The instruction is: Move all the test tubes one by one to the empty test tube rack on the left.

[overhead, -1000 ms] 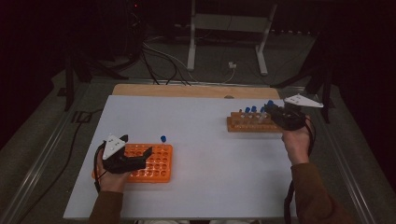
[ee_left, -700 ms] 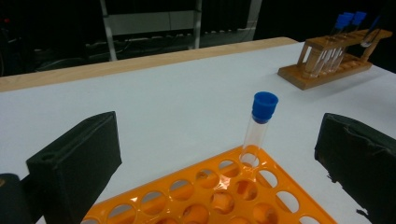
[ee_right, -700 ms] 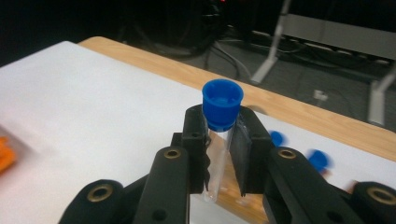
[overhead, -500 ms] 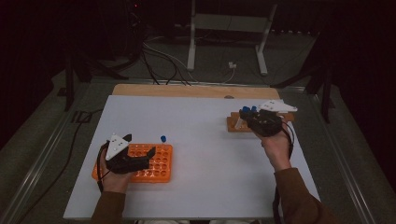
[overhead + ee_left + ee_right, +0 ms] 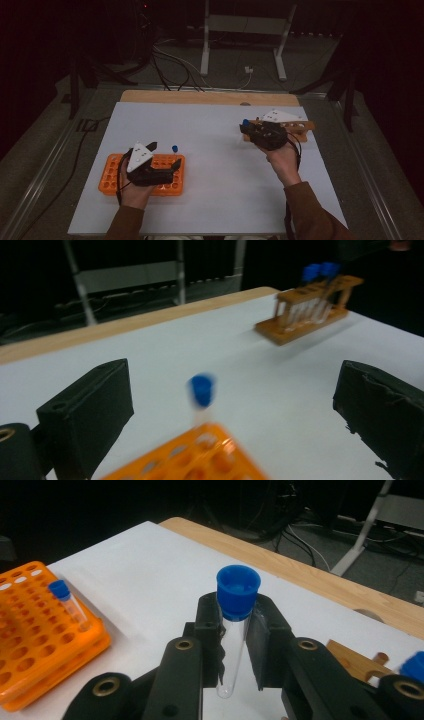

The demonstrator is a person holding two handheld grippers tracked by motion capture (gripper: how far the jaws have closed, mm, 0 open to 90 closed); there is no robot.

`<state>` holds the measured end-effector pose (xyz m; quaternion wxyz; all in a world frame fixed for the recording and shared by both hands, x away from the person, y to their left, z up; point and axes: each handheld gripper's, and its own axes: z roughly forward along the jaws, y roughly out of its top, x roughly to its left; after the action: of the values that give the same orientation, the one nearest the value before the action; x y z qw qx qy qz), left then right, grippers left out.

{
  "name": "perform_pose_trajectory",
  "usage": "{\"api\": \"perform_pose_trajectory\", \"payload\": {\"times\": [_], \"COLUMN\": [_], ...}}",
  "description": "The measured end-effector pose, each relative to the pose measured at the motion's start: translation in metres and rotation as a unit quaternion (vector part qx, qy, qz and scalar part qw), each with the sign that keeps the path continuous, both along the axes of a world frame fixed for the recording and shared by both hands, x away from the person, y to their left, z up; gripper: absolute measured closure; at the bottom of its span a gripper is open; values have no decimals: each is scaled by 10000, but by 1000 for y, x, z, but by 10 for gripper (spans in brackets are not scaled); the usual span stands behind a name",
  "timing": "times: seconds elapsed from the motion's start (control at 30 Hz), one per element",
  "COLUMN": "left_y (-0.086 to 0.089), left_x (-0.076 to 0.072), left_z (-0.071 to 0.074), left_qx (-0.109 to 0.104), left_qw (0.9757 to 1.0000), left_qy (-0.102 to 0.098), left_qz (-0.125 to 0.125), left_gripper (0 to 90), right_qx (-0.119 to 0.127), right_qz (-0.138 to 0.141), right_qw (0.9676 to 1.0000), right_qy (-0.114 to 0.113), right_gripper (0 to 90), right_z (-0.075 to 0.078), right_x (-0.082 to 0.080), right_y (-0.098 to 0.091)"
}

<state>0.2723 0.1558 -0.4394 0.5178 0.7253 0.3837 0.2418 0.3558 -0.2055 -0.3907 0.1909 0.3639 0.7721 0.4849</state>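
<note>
Risk is mostly in the grip, I think. My right tongs (image 5: 235, 645) are clenched on a tube (image 5: 231, 650) with blue cap, and the pads pinch the smooth clear body just under the cap. The tube stands upright between them, its round bottom free in air over the white tabletop (image 5: 215, 135), next to the wood rack (image 5: 300, 127). If the pinch is a bit off-centre the tube can swing or slide down, and then its tip will not meet a hole.

The orange rack (image 5: 112, 175) is well apart, on left side, so I judge the tube must cross most of the tabletop. A quick move across could tilt the tube in the pads.

My left tongs (image 5: 230, 405) are released, jaws wide, w/ nothing pressed between; they sit over the orange rack near its far edge. One capped tube (image 5: 201, 395) stands already in a far corner hole, just ahead of these jaws. Danger here: if left hand shifts, a jaw may knock that tube or push the rack, bc the rack looks light. Also right tongs coming in could hit left tongs, as both would crowd the same corner.
</note>
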Motion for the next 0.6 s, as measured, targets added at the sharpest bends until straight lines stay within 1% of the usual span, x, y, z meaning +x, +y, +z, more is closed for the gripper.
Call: {"api": "perform_pose_trajectory", "payload": {"times": [0.07, 0.13, 0.2, 0.27, 0.37, 0.47, 0.5, 0.57, 0.6], "left_y": [-11, -23, -35, -49, -70, -89, -96, -105, -110], "left_x": [3, 8, 13, 17, 24, 33, 36, 40, 42], "left_z": [5, 9, 15, 21, 26, 26, 25, 23, 22], "left_qx": [9, -62, -114, -109, 16, 161, 218, 259, 270], "left_qw": [9999, 9997, 9993, 9988, 9978, 9966, 9961, 9953, 9947], "left_qy": [-43, -57, -86, -130, -159, -96, -57, 2, 18], "left_qz": [-126, -231, -349, -468, -640, -799, -855, -937, -990], "left_gripper": [35, 39, 44, 57, 68, 76, 97, 135, 174], "right_qx": [14, 55, 33, 26, 30, 96, 94, 121, 120], "right_qz": [24, 84, 149, 248, 286, 350, 374, 431, 458], "right_qw": [10000, 9999, 9999, 9997, 9996, 9993, 9992, 9990, 9989], "right_qy": [9, 34, 30, 30, 37, 74, 69, 81, 74], "right_gripper": [764, 764, 764, 764, 764, 764, 764, 764, 764], "right_z": [1, 2, 3, 4, 5, 7, 8, 10, 10], "right_x": [0, -1, -3, -5, -6, -6, -7, -8, -8], "right_y": [1, 3, 6, 10, 11, 12, 12, 13, 14]}}
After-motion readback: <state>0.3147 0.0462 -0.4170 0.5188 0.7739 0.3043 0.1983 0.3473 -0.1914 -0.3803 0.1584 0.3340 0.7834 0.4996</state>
